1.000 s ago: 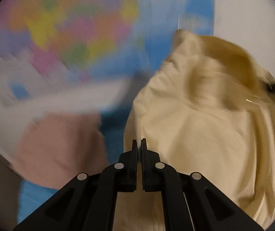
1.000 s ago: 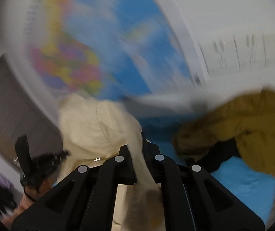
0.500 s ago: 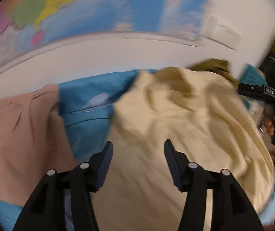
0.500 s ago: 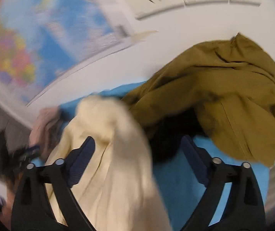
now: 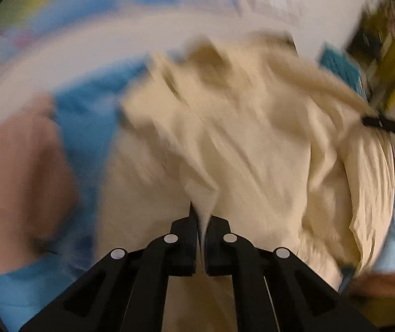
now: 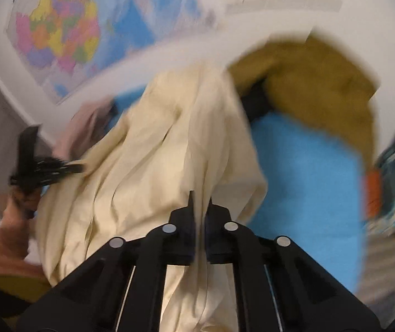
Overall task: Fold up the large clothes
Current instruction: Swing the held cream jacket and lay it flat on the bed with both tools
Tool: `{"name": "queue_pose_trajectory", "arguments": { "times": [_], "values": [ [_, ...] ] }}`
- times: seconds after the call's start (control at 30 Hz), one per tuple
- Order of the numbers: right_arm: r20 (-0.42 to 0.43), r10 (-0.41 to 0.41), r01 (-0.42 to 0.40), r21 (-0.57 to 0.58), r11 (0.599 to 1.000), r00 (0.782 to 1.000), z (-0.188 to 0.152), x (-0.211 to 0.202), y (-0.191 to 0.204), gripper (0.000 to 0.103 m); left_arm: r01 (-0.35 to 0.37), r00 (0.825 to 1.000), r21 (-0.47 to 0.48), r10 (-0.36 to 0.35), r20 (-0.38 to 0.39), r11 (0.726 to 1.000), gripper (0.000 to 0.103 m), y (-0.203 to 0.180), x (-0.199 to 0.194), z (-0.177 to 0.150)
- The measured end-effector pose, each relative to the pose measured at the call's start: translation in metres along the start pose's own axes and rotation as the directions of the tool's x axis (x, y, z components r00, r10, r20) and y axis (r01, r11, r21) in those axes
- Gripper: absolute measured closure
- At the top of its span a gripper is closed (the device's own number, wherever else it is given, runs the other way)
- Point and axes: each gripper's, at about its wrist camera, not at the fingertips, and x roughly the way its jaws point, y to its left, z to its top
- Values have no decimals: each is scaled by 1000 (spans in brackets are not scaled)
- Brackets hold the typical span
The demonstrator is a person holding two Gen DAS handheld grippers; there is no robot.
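A large cream garment (image 5: pixel 252 144) lies bunched over the blue-covered surface (image 5: pixel 86 116). My left gripper (image 5: pixel 201 218) is shut on a fold of the cream garment near its lower edge. In the right wrist view the same cream garment (image 6: pixel 169 149) hangs in long folds, and my right gripper (image 6: pixel 200 207) is shut on its cloth. The other gripper shows at the left of that view (image 6: pixel 45 166), pinching the garment's far side. Both views are motion-blurred.
A pink garment (image 5: pixel 17 171) lies at the left. A mustard garment (image 6: pixel 322 83) with something black under it lies at the back right on the blue cover (image 6: pixel 308 179). A world map (image 6: pixel 64 30) hangs on the white wall behind.
Both grippers were open half a second ago above the cream garment; now both have shut on its cloth. The garment is lifted and stretched between them.
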Motion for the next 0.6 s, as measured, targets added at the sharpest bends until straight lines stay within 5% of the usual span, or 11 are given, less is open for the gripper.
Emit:
{"name": "queue_pose_trajectory", "arguments": {
  "times": [0.1, 0.17, 0.23, 0.3, 0.37, 0.5, 0.6],
  "values": [
    [101, -147, 152, -41, 988, 984, 48, -29, -13, 100, -54, 990, -81, 64, 123, 995, 100, 30, -42, 11],
    [110, -214, 219, -33, 975, 971, 64, -27, -28, 98, -163, 973, -129, 181, 145, 978, 100, 50, -47, 10],
    [55, -286, 287, -10, 958, 957, 68, -2, -49, 80, -274, 955, -159, 288, 73, 949, 97, 72, -30, 2],
    [-40, -268, 271, 102, 957, 963, 55, 34, -78, 28, -392, 919, -150, 393, -22, 908, 87, 85, -7, -11],
    [-86, -278, 289, 162, 944, 957, 36, 53, -94, 21, -443, 896, -140, 437, -74, 885, 70, 93, 7, -26],
    [-44, -177, 183, 238, 954, 983, -3, 36, -106, 8, -239, 969, -252, 249, 6, 938, 61, 109, -20, -46],
    [37, -89, 77, 253, 964, 995, -37, 0, -106, 5, -144, 981, -276, 174, 88, 950, 44, 110, -53, -61]
  ]
}}
